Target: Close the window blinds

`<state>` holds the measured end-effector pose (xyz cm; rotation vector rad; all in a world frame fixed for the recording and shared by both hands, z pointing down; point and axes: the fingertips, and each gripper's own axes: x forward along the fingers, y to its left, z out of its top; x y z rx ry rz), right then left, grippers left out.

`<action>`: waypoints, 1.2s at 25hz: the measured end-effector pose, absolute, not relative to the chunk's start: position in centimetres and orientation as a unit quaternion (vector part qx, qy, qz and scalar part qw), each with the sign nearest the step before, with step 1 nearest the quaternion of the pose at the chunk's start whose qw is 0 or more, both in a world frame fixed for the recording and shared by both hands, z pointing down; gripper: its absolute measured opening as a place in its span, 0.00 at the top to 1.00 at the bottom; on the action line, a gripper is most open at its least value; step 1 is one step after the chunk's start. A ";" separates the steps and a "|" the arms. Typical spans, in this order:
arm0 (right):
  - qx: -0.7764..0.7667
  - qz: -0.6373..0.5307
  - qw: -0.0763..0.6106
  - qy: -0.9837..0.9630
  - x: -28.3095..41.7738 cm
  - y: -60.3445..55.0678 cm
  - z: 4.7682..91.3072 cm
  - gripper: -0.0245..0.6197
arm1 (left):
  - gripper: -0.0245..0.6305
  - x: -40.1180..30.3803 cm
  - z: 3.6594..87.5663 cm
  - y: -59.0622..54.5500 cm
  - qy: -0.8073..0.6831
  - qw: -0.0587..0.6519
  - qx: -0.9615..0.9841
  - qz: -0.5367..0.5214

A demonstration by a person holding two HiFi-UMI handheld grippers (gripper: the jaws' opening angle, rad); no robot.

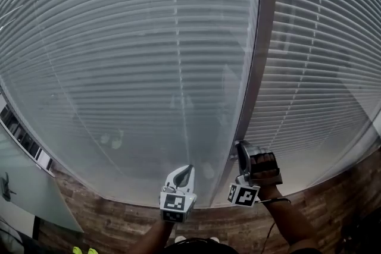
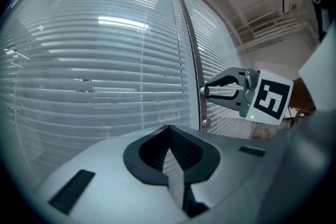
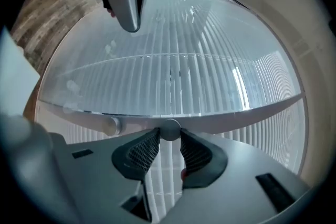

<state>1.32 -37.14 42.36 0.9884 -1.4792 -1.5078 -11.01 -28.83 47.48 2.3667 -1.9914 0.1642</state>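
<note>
Up close to wide white window blinds [image 1: 137,56] made of long flat slats, most likely behind glass. Filling nearly the whole head view and cut off at the top and on both sides. Split into two parts by a tall grey frame post [image 1: 257,68].

Pinching a small round silver knob [image 3: 169,128] with the right tool [image 3: 169,140], low down on that post. Squeezing it from both sides with the dark ribbed pads [image 3: 142,152], plain to see in the right gripper view. Just beside it on the same post, a second little silver knob [image 3: 111,124], not touched by anything. Hard to tell which knob goes with which part of the blinds.

Holding the left tool [image 2: 169,129] in front of the left part of the blinds, near the right tool but apart from it. Clenched tip to tip, with nothing inside.

Gripping the right tool with a dark-gloved hand [image 1: 266,166]. Cannot see the other hand behind the white body of the left tool. Only bits of both arms, cut off at the bottom edge.

Level slats with thin gaps between them. Faint blurry shapes on or behind them, too dim to name. Under the window, brown wooden planks [image 1: 119,217], bent by the wide lens.
</note>
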 end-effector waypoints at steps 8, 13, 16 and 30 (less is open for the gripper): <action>0.437 -0.415 0.254 -0.756 0.9 -35.9 41.5 0.76 | 0.96 -12.1 47.8 -28.4 -0.648 0.033 0.759 0.054; 0.472 -0.268 0.183 -0.820 1.0 -36.5 41.1 0.76 | 0.96 -11.8 47.9 -28.2 -0.646 0.032 0.761 0.054; 0.483 -0.237 0.162 -0.827 1.1 -36.7 40.8 0.76 | 0.96 -11.7 47.9 -28.1 -0.644 0.032 0.763 0.054; 0.439 -0.440 0.306 -0.721 0.7 -36.6 41.6 0.77 | 0.96 -12.6 47.9 -27.7 -0.650 0.032 0.757 0.051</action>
